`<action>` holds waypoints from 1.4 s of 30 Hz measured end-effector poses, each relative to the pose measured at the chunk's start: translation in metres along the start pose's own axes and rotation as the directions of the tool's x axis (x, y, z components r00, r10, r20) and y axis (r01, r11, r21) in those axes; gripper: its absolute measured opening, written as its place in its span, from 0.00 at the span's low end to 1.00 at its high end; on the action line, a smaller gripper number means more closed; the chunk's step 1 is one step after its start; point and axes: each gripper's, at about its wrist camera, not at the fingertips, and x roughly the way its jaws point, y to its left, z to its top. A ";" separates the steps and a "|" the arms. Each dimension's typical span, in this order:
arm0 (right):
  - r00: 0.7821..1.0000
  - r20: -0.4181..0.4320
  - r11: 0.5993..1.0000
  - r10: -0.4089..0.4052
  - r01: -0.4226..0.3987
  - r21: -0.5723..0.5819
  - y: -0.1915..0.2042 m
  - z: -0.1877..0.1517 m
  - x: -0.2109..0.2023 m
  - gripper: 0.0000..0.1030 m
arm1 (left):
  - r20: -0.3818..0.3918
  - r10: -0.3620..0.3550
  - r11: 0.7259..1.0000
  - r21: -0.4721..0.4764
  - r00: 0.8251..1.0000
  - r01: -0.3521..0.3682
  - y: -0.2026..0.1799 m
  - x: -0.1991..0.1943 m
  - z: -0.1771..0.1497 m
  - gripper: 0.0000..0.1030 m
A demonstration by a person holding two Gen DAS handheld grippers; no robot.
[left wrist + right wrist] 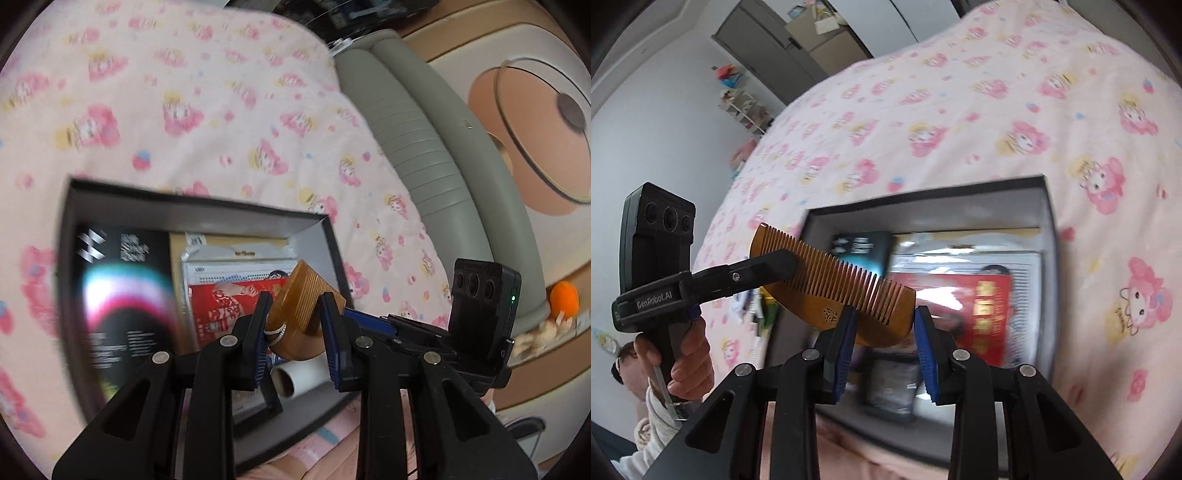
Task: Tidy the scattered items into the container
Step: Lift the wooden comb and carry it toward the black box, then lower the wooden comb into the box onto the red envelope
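Left hand-held gripper (293,317) clamped on a wooden comb (306,291), blue pads pressed to both flat faces. Held in the air over the near right corner of an open black box (110,199) resting on the pink cartoon-print bed cover (184,92). Already lying in the box: a black printed carton (122,295) along the left wall, a red-and-white flat packet (221,302) in the middle, a white paper tube (299,376) at the near edge. Beside the comb, coming in from the right, the right hand-held gripper (369,321). Beyond the bed's right edge, a grey padded frame (417,147).

From the right wrist: right hand-held gripper (886,332) with jaws standing apart, the comb's (842,291) rounded end between them, contact not clear enough to call. Far end pinched by the left hand-held gripper (786,264), one finger lying across the teeth. Behind it, the box (923,199), blurred.

Judged light and stiff, with a smooth varnished back likely to slide under the pads. Fine teeth probably brittle, so better taken by the solid back than by the toothed edge. In the way: the two grippers crowded at one small thing, the box's upright walls, and the tube near the landing spot. Room enough on top of the flat packet.
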 end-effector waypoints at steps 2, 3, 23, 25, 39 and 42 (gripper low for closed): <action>1.000 -0.004 1.000 -0.002 0.002 0.017 -0.016 0.001 0.009 0.28 | -0.017 0.003 1.000 -0.020 1.000 -0.003 0.007 0.010 -0.003 0.25; 1.000 0.001 1.000 0.002 -0.002 0.031 -0.024 0.000 0.014 0.28 | -0.025 0.004 1.000 -0.029 1.000 -0.005 0.010 0.016 -0.004 0.25; 0.975 0.014 0.962 -0.221 0.221 -0.162 -0.020 -0.012 0.039 0.28 | -0.053 0.262 0.965 -0.001 0.963 -0.263 0.023 0.053 -0.022 0.18; 0.970 0.021 0.955 -0.244 0.244 -0.169 -0.021 -0.014 0.038 0.28 | -0.085 0.262 0.965 0.025 0.961 -0.261 0.017 0.059 -0.026 0.18; 0.947 -0.034 0.892 -0.321 0.290 -0.347 -0.006 -0.034 0.041 0.39 | -0.203 0.389 0.919 0.152 0.899 -0.363 0.009 0.087 -0.046 0.18; 0.954 -0.059 0.897 -0.295 0.255 -0.362 -0.003 -0.035 0.046 0.39 | -0.205 0.392 0.918 0.156 0.897 -0.365 0.009 0.089 -0.048 0.18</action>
